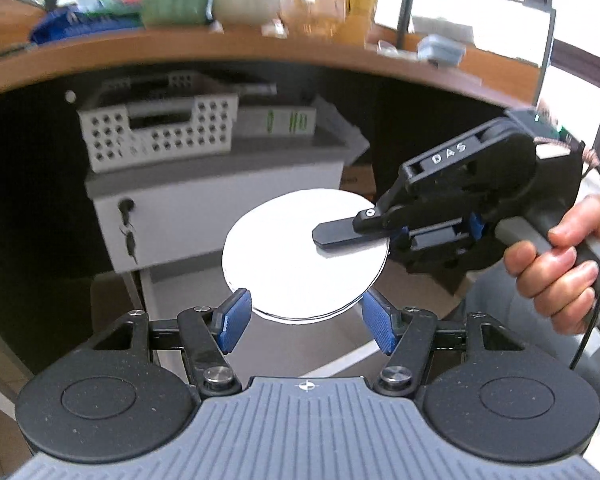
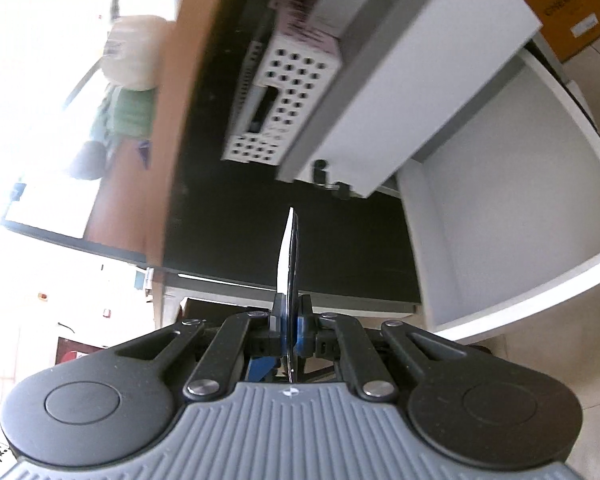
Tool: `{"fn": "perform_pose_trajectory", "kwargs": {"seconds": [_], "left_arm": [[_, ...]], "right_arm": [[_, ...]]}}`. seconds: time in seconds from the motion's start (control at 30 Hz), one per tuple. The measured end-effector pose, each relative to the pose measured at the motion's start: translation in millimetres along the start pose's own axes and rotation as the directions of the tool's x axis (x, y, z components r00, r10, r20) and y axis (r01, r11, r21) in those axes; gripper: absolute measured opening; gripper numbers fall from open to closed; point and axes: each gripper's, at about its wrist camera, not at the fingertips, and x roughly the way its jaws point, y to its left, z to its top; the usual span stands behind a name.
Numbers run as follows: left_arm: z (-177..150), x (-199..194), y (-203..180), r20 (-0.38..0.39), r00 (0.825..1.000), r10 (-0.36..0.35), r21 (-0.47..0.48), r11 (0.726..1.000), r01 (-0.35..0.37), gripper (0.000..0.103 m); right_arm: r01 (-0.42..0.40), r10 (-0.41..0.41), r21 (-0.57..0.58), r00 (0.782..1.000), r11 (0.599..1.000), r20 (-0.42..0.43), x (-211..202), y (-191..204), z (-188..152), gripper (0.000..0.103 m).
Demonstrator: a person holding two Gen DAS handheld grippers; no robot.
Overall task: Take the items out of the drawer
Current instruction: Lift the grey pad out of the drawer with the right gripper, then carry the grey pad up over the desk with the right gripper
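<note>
The long wooden counter (image 1: 260, 50) curves across the room, its top crowded with blurred bags and boxes. Beneath it stands a white drawer cabinet (image 1: 220, 208) with a key hanging in its lock (image 1: 126, 206). On the cabinet's grey top sits a white perforated basket (image 1: 156, 132), with a white box marked in green (image 1: 284, 120) just beside it. In the right wrist view, the pulled-out white drawer (image 2: 512, 184) shows its pale inner walls below the cabinet front, and a brown cardboard box (image 2: 568, 4) sits on the floor beyond.

In front of the cabinet, up in the air, is a flat white disc (image 1: 300, 256). The right claw (image 1: 340, 236), gripped by the person's right hand (image 1: 560, 264), is clenched on the disc's right edge; from its own camera the disc (image 2: 288, 248) appears edge-on, pinched between the blue pads (image 2: 300, 326). The left claw (image 1: 306, 316) is released, its blue pads (image 1: 234, 320) spread wide on either side of the disc's near edge, whether touching it I cannot tell.
</note>
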Motion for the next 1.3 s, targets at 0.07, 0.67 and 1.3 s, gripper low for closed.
{"fn": "perform_pose_trajectory", "kwargs": {"seconds": [0.07, 0.67, 1.3], "left_arm": [[6.5, -13.8, -0.7, 0.027, 1.0, 0.01, -0.001, 1.0, -0.01, 0.064], [86.3, -65.5, 7.2, 0.217, 0.976, 0.028, -0.014, 1.0, -0.025, 0.061], [193.2, -42.2, 16.1, 0.305, 0.952, -0.042, 0.056, 0.998, 0.026, 0.049]], "right_arm": [[-0.019, 0.019, 0.004, 1.0, 1.0, 0.003, -0.9, 9.7, -0.8, 0.005], [-0.139, 0.147, -0.094, 0.985, 0.986, 0.091, -5.8, 118.1, 43.3, 0.005], [-0.086, 0.137, -0.226, 0.966, 0.97, 0.219, -28.1, 184.6, 126.7, 0.005]]}}
